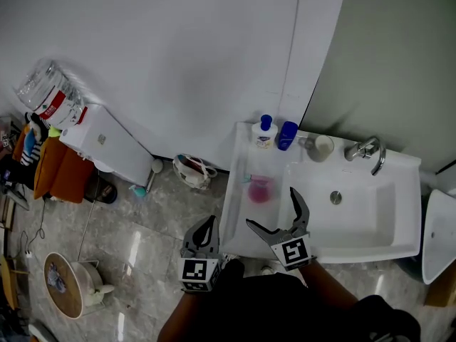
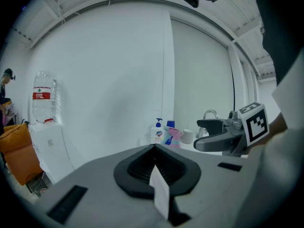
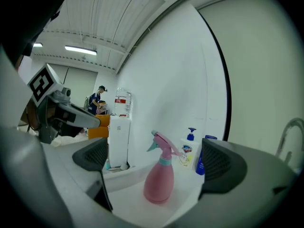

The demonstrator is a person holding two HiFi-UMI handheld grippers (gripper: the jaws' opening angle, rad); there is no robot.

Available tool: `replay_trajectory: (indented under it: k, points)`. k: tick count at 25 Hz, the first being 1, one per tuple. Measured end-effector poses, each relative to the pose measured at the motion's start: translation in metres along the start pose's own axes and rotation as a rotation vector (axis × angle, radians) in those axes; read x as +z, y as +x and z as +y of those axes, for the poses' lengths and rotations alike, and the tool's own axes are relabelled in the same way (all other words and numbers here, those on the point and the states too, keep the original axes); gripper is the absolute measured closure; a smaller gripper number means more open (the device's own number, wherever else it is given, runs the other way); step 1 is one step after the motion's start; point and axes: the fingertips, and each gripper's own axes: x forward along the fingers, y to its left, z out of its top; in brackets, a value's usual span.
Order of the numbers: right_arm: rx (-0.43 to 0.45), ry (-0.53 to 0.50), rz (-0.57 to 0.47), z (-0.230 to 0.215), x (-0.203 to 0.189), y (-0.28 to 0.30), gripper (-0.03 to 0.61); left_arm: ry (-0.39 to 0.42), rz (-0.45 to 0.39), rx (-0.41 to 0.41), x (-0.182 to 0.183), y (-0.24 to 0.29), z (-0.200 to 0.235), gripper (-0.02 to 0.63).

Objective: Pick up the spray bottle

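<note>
White sink counter [image 1: 234,212]: pink spray bottle [image 3: 159,184], teal collar and trigger, upright. Right gripper [image 1: 271,206] fingers [image 3: 222,166] spread wide, bottle ahead, untouched. Left gripper [image 1: 207,228] fingers pressed together, empty.

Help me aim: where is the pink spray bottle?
In the head view, the pink spray bottle stands on the sink's left ledge, between the soap bottle and the open right gripper.

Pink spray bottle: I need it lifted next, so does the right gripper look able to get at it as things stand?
Probably yes. The right gripper is open, the pink spray bottle stands upright ahead between its jaws, nothing in the way; the soap dispenser and blue bottle stand behind it.
</note>
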Motion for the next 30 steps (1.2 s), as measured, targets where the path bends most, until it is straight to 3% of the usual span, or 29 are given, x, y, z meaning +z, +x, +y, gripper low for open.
replay_trajectory:
  k: [4, 8, 15, 23, 27, 30]
  points:
    - [-0.028, -0.011, 0.044, -0.003, -0.012, 0.018, -0.012, 0.024, -0.004, -0.068, 0.009, 0.019, 0.007, 0.617]
    - [-0.073, 0.051, 0.075, -0.011, -0.025, 0.03, -0.011, 0.06, -0.014, -0.107, 0.018, 0.036, 0.019, 0.617]
    - [-0.133, 0.114, 0.102, -0.018, -0.051, 0.042, -0.011, 0.053, 0.007, -0.164, 0.014, 0.048, 0.033, 0.617]
    - [-0.1, 0.191, 0.133, -0.024, -0.065, 0.054, -0.009, 0.046, 0.015, -0.094, 0.017, 0.049, 0.044, 0.617]
    - [-0.066, 0.181, 0.145, -0.025, -0.072, 0.064, -0.004, 0.025, 0.029, -0.073, 0.009, 0.046, 0.035, 0.617]
    - [-0.049, 0.172, 0.13, -0.028, -0.073, 0.072, 0.039, 0.019, 0.035, -0.064, 0.007, 0.045, 0.03, 0.617]
